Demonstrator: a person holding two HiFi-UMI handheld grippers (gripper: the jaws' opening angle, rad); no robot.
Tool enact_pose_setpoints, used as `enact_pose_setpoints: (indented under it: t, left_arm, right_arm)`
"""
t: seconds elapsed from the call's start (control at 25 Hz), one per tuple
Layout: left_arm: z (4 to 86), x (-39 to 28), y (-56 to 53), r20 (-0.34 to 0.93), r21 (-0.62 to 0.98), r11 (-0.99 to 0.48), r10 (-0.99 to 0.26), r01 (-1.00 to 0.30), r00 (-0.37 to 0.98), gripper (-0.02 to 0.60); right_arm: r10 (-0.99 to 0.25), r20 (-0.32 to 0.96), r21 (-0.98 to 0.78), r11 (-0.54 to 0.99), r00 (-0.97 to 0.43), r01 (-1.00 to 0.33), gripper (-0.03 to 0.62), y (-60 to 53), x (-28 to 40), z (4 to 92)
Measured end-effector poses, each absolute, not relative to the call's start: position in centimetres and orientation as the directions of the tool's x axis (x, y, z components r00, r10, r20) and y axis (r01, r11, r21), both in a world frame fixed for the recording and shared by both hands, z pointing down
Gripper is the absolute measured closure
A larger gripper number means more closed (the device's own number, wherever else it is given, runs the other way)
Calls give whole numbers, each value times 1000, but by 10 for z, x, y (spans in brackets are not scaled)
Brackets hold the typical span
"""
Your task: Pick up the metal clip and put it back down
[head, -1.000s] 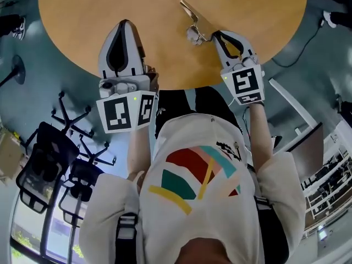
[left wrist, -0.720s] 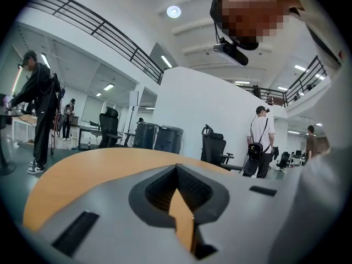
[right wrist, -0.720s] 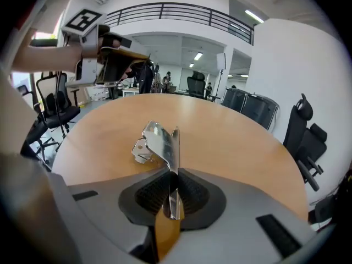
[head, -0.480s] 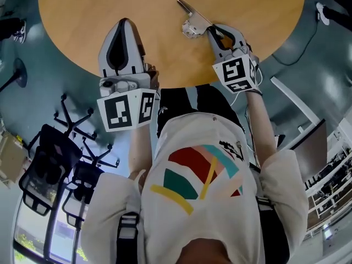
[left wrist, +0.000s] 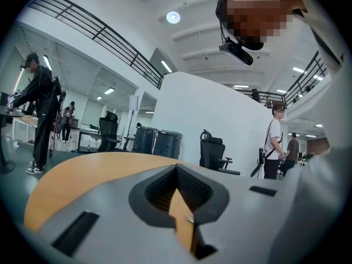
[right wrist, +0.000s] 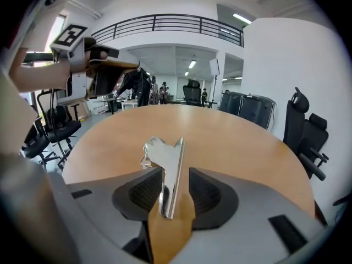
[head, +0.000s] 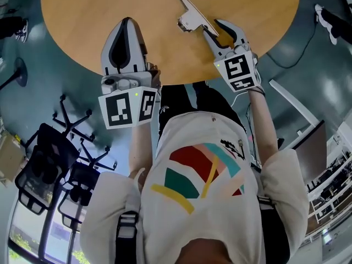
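The metal clip (head: pixel 191 16) lies on the round wooden table (head: pixel 110 4) near its right front edge, wide end pointing away from me. My right gripper (head: pixel 212 29) is just behind it. In the right gripper view the clip (right wrist: pixel 165 158) stands between the jaws of the right gripper (right wrist: pixel 170 172), which have just been opening; a gap shows beside the clip and the pads do not press on it. My left gripper (head: pixel 125 22) hangs over the table's left front edge. Its jaws meet at the tip (left wrist: pixel 177 169) with nothing in them.
Black office chairs (head: pixel 55 158) stand on the floor to my left. Beyond the table are another black chair (right wrist: pixel 308 136), dark bins (right wrist: pixel 247 109) and standing people (left wrist: pixel 41 114) (left wrist: pixel 273 142). The table's front edge (head: pixel 181 81) runs just below both grippers.
The right gripper's jaws, shut on the clip before, now stand apart around it. The clip sits a little farther up the table. The left gripper has hardly shifted.
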State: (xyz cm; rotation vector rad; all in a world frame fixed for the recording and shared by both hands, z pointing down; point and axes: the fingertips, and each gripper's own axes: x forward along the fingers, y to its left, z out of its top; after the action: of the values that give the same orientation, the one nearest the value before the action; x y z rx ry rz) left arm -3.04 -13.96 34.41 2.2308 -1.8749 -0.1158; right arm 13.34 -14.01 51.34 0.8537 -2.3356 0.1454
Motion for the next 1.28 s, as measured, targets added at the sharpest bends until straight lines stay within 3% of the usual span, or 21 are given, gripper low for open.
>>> enact_pose_setpoints:
  t: [0.32, 0.6, 0.76, 1.0, 1.2, 1.28]
  left_arm:
    - [316, -34, -114, -34, 171, -168, -986, -971, 165, 540]
    - [186, 5, -94, -276, 49, -224, -940, -973, 202, 540]
    - [167, 63, -83, -289, 18, -237, -931, -971, 222, 540]
    - [132, 80, -56, -336, -21, -264, -907, -964, 256, 540]
    - [106, 113, -60, -367, -43, -274, -890, -961, 270, 540]
    - [104, 96, -37, -382, -49, -281, -881, -958, 278, 540]
  right_arm:
    - [-644, 416, -19, 699, -641, -715, 462, -148, 145, 445]
    - [-803, -4, 87, 593, -596, -800, 464, -149, 191, 241]
    - [-805, -185, 53, 565, -564, -823, 464, -126, 251, 174]
    - [-754, -314, 69, 588, -577, -806, 464, -74, 266, 120]
    - [-757, -327, 98, 568, -565, -817, 465, -77, 297, 105]
    - [-770, -328, 144, 532, -548, -834, 499, -54, 279, 104]
